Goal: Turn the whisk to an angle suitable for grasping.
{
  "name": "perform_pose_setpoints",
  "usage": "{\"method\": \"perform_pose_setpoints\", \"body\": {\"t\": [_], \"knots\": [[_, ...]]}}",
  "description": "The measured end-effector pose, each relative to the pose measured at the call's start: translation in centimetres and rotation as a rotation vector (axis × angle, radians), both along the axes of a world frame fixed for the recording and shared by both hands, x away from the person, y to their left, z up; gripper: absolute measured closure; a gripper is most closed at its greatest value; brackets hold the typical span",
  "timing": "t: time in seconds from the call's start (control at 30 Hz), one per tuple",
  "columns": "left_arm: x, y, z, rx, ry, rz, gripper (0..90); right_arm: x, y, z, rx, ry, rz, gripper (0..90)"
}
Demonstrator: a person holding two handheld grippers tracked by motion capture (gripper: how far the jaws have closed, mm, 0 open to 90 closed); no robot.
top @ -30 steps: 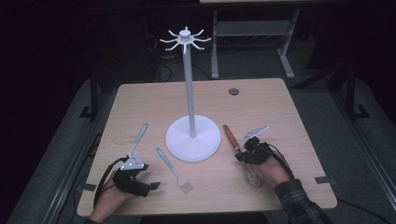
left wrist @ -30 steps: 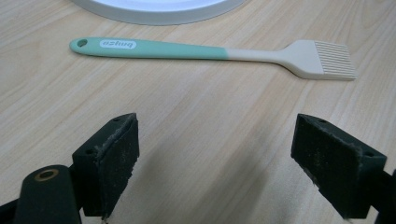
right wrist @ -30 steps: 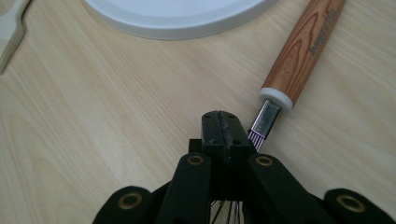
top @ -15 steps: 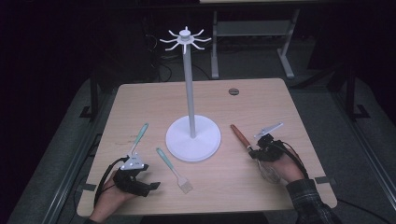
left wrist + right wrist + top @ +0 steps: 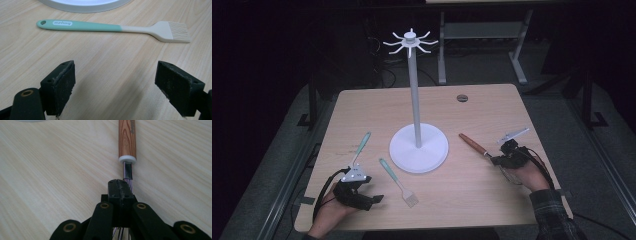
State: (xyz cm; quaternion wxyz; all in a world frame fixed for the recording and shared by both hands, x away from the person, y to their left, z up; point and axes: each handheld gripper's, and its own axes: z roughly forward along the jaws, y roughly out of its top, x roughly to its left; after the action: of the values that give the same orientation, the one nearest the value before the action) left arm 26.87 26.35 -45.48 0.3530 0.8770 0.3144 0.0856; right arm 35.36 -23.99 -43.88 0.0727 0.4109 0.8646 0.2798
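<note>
A whisk with a wooden handle [image 5: 472,143] lies low over the table, right of the white stand's base [image 5: 418,148]. My right gripper [image 5: 498,160] is shut on its wires just behind the metal collar. In the right gripper view the handle [image 5: 127,137] points away from the closed jaws of the right gripper [image 5: 120,185]. My left gripper [image 5: 369,201] rests near the front left edge, open and holding nothing. In the left gripper view, a teal-handled pastry brush [image 5: 82,25] lies crosswise ahead of the left gripper [image 5: 123,82]. Beyond the brush is the stand's base rim [image 5: 82,3].
The stand's tall pole carries a ring of hooks [image 5: 410,41] at the top. The pastry brush [image 5: 398,182] lies front of the base, and a second teal-handled utensil [image 5: 361,147] lies left of it. A round grommet [image 5: 462,98] sits near the table's far edge.
My right gripper has slid to the right with the whisk, drawing it away from the stand's base. The left gripper has stayed put.
</note>
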Motion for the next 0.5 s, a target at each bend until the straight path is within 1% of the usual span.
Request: {"method": "perform_pose_setpoints", "body": {"t": [0.1,0.2,0.23,0.3,0.4,0.43,0.5], "knots": [[0.0,0.0,0.0,-0.007,0.001,0.004,16.1,0.0,0.1,0.6,0.026,-0.01,0.009,90.0],[0.0,0.0,0.0,-0.009,-0.001,0.004,16.0,0.2,0.2,1.3,0.046,-0.023,0.012,84.0],[0.0,0.0,0.0,-0.009,-0.001,0.004,16.0,0.2,0.2,1.3,0.046,-0.023,0.012,84.0],[0.0,0.0,0.0,-0.006,0.001,0.004,16.0,0.9,0.5,1.8,0.043,-0.015,0.009,77.6],[0.0,0.0,0.0,-0.003,0.001,0.0,16.0,2.0,0.9,2.0,0.027,-0.002,0.001,72.5],[0.0,-0.1,0.0,-0.011,0.002,0.004,16.0,2.4,1.0,2.0,0.03,0.011,-0.002,72.0],[0.0,-0.1,0.0,-0.01,0.003,0.002,16.0,3.2,1.2,2.0,0.033,0.029,-0.002,70.8]]}}
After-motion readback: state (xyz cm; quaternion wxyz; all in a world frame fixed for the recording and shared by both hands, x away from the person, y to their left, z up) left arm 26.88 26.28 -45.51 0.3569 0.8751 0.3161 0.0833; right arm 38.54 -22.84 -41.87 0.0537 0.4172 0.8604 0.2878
